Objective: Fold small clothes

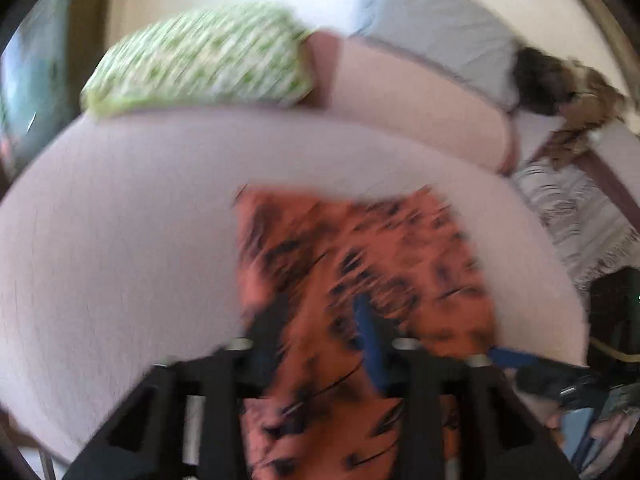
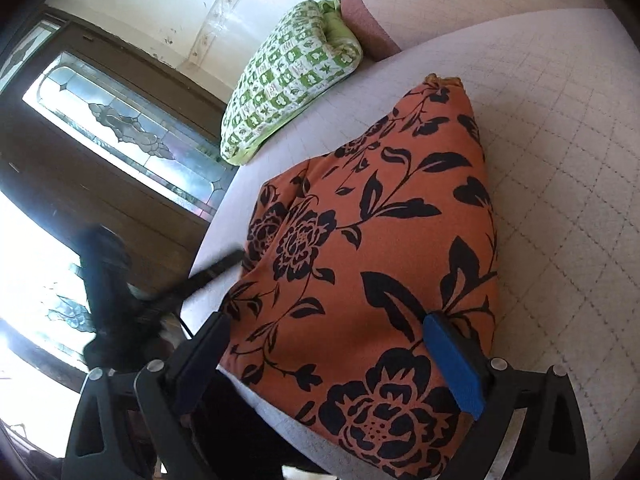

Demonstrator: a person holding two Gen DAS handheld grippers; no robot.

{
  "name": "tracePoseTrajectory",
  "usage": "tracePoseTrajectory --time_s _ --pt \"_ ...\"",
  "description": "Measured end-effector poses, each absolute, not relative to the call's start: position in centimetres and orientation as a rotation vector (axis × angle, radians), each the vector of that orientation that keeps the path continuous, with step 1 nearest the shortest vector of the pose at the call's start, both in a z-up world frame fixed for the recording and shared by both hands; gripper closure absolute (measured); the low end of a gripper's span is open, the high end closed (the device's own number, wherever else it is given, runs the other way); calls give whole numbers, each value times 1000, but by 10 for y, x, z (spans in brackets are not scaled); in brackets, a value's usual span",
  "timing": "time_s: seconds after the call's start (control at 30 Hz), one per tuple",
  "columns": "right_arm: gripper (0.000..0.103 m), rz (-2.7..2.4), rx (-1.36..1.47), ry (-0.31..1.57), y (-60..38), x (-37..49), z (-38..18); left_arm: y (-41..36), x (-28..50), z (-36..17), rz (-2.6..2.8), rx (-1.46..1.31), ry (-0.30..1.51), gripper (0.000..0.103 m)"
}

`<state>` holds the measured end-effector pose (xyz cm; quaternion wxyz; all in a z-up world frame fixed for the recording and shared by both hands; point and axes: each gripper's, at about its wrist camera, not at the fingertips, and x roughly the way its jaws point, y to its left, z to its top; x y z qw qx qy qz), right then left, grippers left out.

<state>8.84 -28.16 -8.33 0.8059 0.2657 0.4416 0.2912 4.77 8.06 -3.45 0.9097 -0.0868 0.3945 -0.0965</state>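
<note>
My left gripper pointed steeply down, jaws partly apart and gripping nothing. My right gripper tilted down too, jaws spread wide.

Both wrist cameras look steeply down, close over the bed; both share the orange floral garment and green pillow.

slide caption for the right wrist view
Open right tool hovering over the orange floral garment on a quilted white bed.

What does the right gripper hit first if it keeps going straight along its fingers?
Most likely the orange floral garment: it lies spread under and ahead of the open right gripper. Depth is hard to judge.
</note>
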Motion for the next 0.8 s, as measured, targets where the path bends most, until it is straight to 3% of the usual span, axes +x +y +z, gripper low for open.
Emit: tracePoseTrajectory --time_s 0.03,0.1,0.2,0.23,0.27,0.43,0.5,0.53,0.57,0.67,0.73,0.8 --pt "5 634 576 952 -284 90 -81 75 53 -27 -226 -172 785 36" --pt "5 641 618 939 -296 96 -72 71 70 -18 -264 -149 748 35" --pt "5 597 646 882 -317 111 -59 89 120 -47 -211 -203 867 35" --pt "5 558 671 866 -328 121 -59 94 133 -62 -192 -208 917 42" --pt "5 520 713 858 -340 134 -62 103 147 -84 -148 -214 1002 61" --pt "5 454 871 1000 -355 216 -110 117 151 -95 -141 -258 999 58" --pt "14 473 902 1065 -346 240 -126 116 151 -95 -138 -239 993 57" --pt "57 487 860 1105 -335 250 -131 116 150 -96 -136 -236 988 56" --pt "72 463 863 1143 -330 253 -137 116 149 -97 -132 -232 985 56" --pt "75 451 856 1049 -331 238 -120 114 143 -98 -138 -229 972 54" --pt "74 413 865 1083 -333 236 -132 111 137 -98 -137 -223 967 53" --pt "63 403 936 1114 -338 235 -145 109 134 -100 -129 -216 958 52"
